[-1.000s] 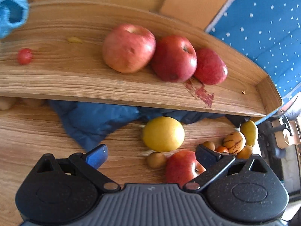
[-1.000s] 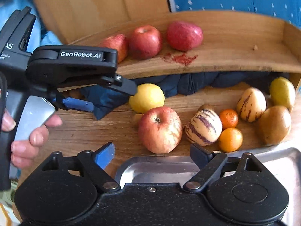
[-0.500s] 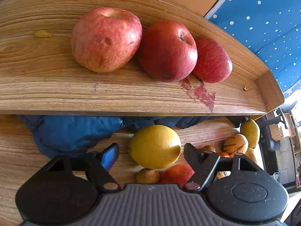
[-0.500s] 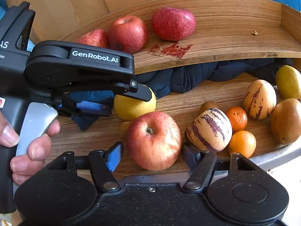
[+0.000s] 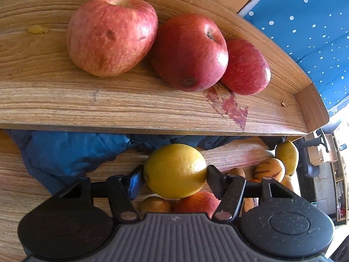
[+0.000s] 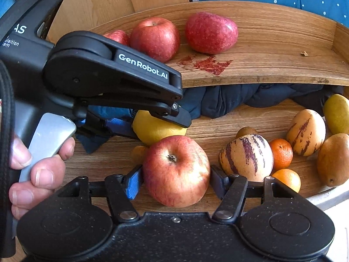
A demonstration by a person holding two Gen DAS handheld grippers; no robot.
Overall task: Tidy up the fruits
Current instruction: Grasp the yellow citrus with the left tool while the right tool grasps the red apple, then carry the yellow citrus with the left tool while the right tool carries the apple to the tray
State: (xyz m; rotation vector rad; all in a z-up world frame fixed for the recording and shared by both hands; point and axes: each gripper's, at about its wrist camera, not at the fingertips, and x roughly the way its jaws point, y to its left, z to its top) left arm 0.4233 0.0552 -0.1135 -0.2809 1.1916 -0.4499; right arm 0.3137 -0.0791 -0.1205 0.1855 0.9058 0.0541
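A yellow lemon lies on the wooden table under the shelf, and my left gripper is shut on it, one finger against each side. The right wrist view shows the same left gripper clamped over the lemon. Just in front of it, a red-yellow apple sits stem up with my right gripper shut on it. Three red apples rest in a row on the raised wooden shelf.
A blue cloth is bunched under the shelf. To the right lie two striped melons, two small oranges, brown kiwis and yellow-brown fruits. A red stain marks the shelf. A metal tray rim shows at the lower right.
Both grippers moved forward and went from open to shut, the left on the lemon, the right on the apple on the table.
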